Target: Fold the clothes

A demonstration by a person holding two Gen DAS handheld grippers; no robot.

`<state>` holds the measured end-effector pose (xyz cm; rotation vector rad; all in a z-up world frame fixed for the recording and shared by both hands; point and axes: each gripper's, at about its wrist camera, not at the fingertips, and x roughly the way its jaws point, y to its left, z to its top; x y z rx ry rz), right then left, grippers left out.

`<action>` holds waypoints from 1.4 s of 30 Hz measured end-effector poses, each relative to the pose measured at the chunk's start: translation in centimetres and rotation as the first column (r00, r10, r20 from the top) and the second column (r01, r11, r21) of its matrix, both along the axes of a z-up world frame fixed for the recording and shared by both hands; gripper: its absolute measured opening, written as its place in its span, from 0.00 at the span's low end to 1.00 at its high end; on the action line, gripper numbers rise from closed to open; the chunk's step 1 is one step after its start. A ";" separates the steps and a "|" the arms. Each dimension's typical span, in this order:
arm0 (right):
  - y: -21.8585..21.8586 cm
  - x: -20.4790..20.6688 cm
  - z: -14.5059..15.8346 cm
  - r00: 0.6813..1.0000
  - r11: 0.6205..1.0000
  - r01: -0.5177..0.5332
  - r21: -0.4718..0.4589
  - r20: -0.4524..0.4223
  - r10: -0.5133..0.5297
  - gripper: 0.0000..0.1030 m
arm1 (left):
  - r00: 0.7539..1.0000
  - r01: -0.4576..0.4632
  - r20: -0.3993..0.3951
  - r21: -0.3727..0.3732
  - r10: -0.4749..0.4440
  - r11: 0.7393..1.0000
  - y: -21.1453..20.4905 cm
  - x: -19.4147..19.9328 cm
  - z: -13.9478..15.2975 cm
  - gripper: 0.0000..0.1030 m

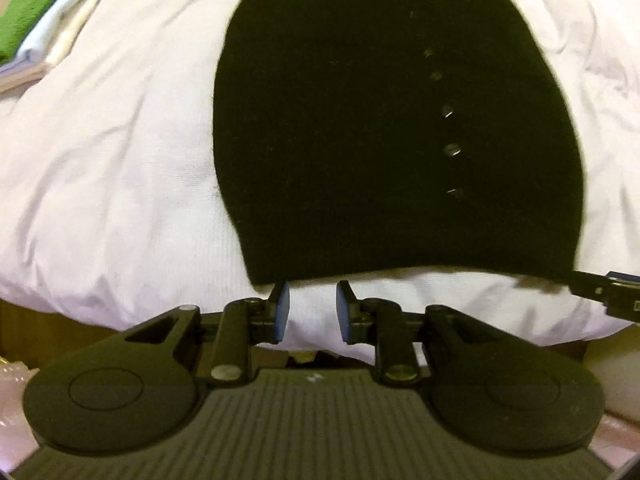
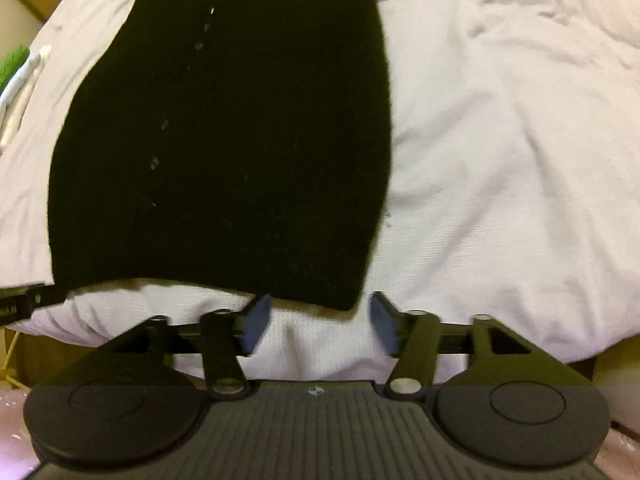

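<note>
A black knit garment (image 1: 360,120) with a row of small buttons (image 1: 452,150) lies flat on a white bed cover (image 1: 120,160), folded into a long narrow shape. My left gripper (image 1: 312,300) is open just short of the garment's near hem, by its left corner, holding nothing. In the right wrist view the same garment (image 2: 224,140) stretches away, and my right gripper (image 2: 320,312) is open with the hem's right corner lying between its blue pads (image 2: 258,320). Each gripper shows at the edge of the other's view: the right gripper (image 1: 612,292), the left gripper (image 2: 20,300).
A stack of folded clothes (image 1: 40,20), green on top of pale blue and white, sits at the far left of the bed and shows again as folded clothes (image 2: 16,76). The bed's near edge (image 1: 100,312) drops off just before the grippers. Rumpled cover (image 2: 520,120) spreads to the right.
</note>
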<state>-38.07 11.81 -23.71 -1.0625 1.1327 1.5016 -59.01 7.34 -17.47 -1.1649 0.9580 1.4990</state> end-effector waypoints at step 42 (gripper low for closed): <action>-4.9 0.1 13.4 0.998 0.985 -0.063 0.162 0.023 0.060 0.88 | 0.996 0.012 -0.085 0.157 0.002 0.988 -4.2 5.8 11.4 0.47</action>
